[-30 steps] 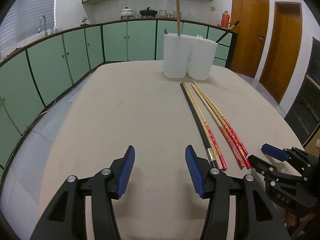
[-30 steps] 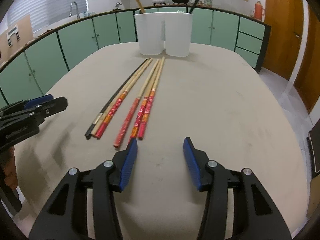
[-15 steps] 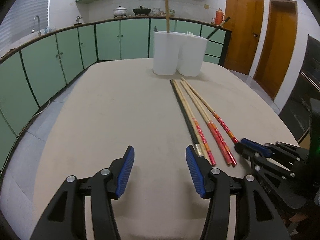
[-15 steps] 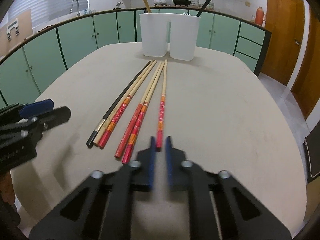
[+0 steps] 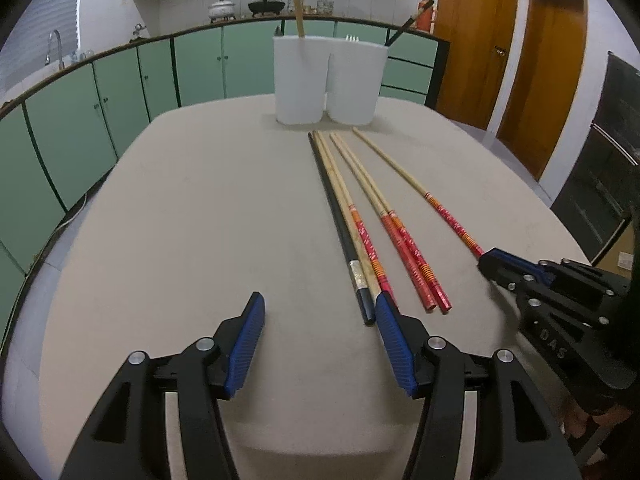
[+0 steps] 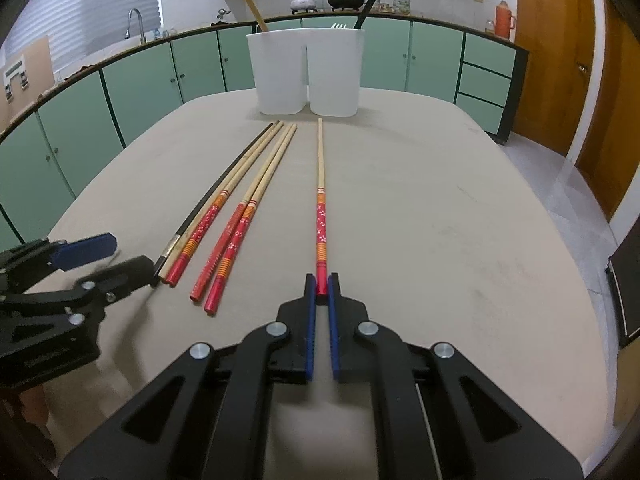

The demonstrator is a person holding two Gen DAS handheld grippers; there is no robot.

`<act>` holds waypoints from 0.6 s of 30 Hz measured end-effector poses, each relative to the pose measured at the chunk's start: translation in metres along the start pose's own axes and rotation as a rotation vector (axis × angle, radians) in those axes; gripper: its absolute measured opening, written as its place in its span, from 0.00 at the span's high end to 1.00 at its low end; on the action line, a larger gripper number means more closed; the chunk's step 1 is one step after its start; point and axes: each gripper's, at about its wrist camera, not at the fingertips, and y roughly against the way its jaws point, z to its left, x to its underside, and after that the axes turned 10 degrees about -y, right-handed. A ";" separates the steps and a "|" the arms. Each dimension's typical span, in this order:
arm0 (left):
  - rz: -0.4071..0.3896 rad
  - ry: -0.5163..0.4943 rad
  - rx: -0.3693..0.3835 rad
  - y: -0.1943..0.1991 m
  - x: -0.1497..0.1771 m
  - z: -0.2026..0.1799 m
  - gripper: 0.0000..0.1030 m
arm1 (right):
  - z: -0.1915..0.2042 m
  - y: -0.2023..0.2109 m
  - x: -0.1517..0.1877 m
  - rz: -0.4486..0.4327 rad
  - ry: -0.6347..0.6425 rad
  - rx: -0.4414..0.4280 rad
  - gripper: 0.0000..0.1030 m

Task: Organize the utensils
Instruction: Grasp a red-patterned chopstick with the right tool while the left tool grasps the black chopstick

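Several long chopsticks lie lengthwise on the beige table [image 5: 180,220]. My right gripper [image 6: 321,280] is shut on the red end of one red-handled chopstick [image 6: 320,184], which lies apart to the right of the others [image 6: 236,204]. In the left wrist view this chopstick [image 5: 404,178] runs into the right gripper [image 5: 490,260]. My left gripper [image 5: 319,304] is opening with nothing between its jaws; its right fingertip [image 5: 382,304] is at the near ends of the black chopstick [image 5: 332,208] and its neighbour. A white two-part holder [image 6: 306,72] stands at the far end with a few utensils in it.
Green cabinets [image 5: 100,112] curve round the table's left and far sides. Two wooden doors [image 5: 552,72] and a dark appliance [image 5: 608,160] are on the right. The table's near edge runs just below both grippers.
My right gripper has closed on one red-handled chopstick, which now lies apart to the right of the rest. My left gripper has moved closer to the near ends of the other chopsticks.
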 end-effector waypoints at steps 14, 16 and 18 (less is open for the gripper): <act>-0.004 0.032 -0.049 0.000 0.003 0.014 0.43 | -0.001 -0.001 0.002 -0.003 -0.012 -0.025 0.93; -0.001 0.025 -0.044 -0.002 0.003 0.011 0.43 | 0.000 -0.001 0.002 -0.006 -0.010 -0.025 0.92; -0.003 0.010 -0.054 -0.004 0.002 0.006 0.44 | 0.000 -0.002 0.001 -0.008 -0.009 -0.024 0.92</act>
